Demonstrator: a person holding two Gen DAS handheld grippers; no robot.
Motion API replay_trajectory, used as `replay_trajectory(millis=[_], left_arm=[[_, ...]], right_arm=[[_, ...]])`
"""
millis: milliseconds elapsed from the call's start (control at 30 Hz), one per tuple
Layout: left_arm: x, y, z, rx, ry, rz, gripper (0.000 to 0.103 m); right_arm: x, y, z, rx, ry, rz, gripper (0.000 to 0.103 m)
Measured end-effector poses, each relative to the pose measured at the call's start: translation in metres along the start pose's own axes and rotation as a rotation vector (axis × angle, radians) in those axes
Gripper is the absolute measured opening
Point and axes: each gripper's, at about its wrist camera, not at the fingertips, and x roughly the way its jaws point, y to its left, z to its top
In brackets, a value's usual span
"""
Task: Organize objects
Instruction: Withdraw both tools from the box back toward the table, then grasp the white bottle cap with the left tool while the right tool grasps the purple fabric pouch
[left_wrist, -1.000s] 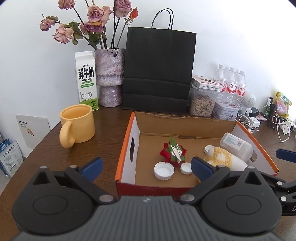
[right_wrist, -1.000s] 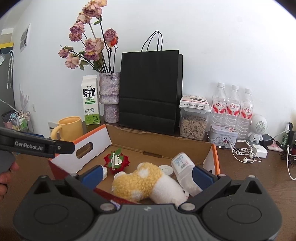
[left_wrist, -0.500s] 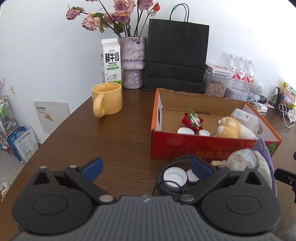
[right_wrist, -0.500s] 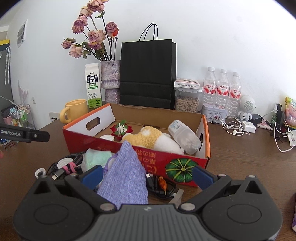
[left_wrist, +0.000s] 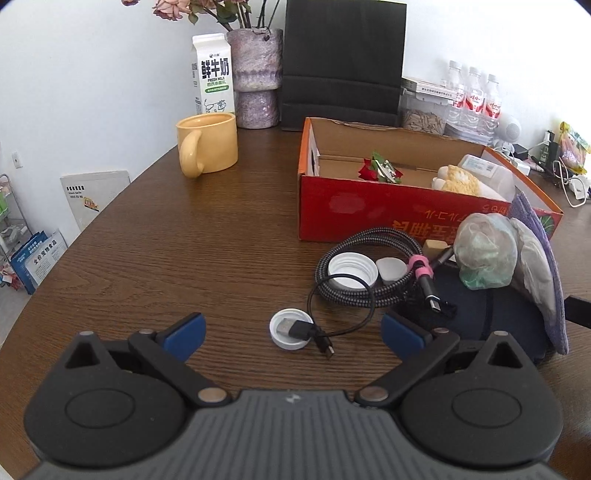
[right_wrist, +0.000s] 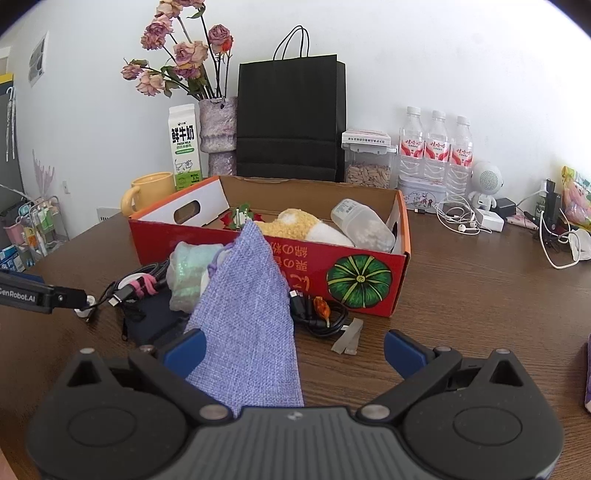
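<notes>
Now, tabletop (left_wrist: 192, 236): dark wood, carrying everything below.
Red box (right_wrist: 332, 266): open-topped, mid-tabletop; holds a plush toy (right_wrist: 295, 221), a clear bottle (right_wrist: 360, 223) and a red-green ornament (left_wrist: 380, 170).
Purple pouch (right_wrist: 247, 314): leans in front of the box, its lower end between the right tool's fingers.
Braided cable (left_wrist: 354, 266): coiled before the box, ringing a white lid (left_wrist: 352, 268).
Small white cap (left_wrist: 289, 328): lies alone on the wood, a USB plug resting on it.
Left tool (left_wrist: 291, 332): fingers wide apart, empty, hovering just behind the cap.
Right tool (right_wrist: 293, 349): fingers wide apart, gripping nothing.
</notes>
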Motion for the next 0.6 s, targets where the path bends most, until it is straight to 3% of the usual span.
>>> replay_trajectory(millis=[600], left_arm=[[0.015,-0.017,-0.005,0.051,0.022,0.003,0.103]], right_arm=[[0.002,0.006,0.006,0.015,-0.030,0.075,0.103]])
